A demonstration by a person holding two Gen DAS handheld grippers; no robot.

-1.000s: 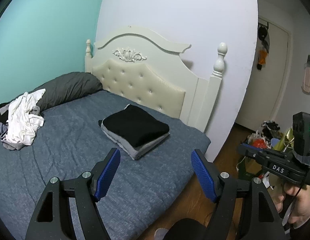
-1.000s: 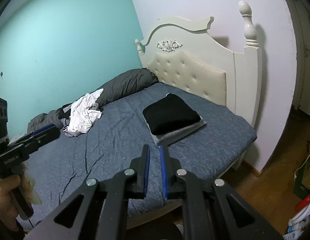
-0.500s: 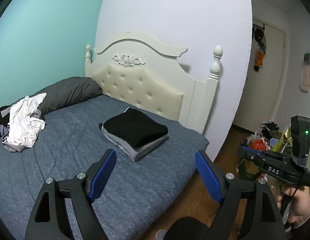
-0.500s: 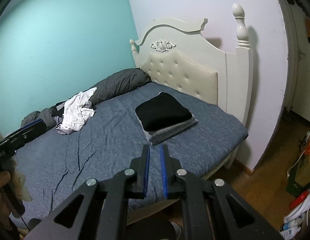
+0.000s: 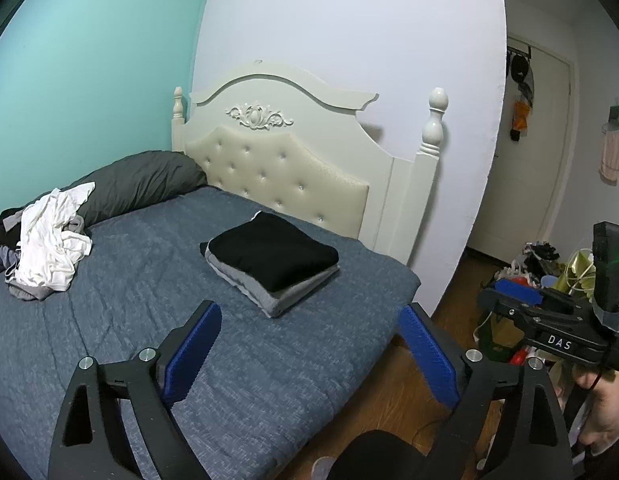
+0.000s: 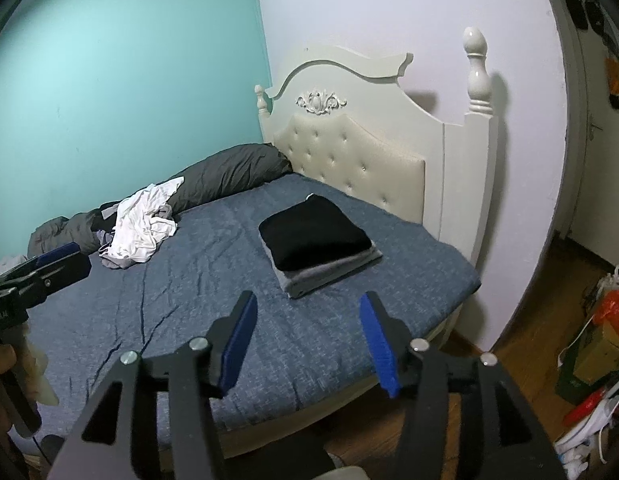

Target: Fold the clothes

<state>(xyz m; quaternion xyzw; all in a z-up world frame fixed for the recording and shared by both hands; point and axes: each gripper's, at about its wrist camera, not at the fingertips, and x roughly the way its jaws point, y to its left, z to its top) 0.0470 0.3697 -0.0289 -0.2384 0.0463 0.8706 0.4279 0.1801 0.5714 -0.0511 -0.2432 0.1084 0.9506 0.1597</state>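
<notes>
A teal wall (image 5: 69, 80) stands left of a blue-covered bed (image 5: 129, 280). Crumpled white clothes (image 5: 53, 244) lie left, a folded stack (image 5: 273, 260) near the cream headboard (image 5: 285, 172). Both the left gripper (image 5: 309, 344) and right gripper (image 6: 309, 340) hover before it, jaws spread, empty.

- Dim, cool indoor light; the cream tufted headboard (image 6: 361, 160) casts a soft shadow rightward on the pale wall
- Fisheye bending and dark vignette at corners
- Slight motion blur on the folded black-and-grey clothes stack (image 6: 319, 242) ahead of the right gripper (image 6: 309, 344)
</notes>
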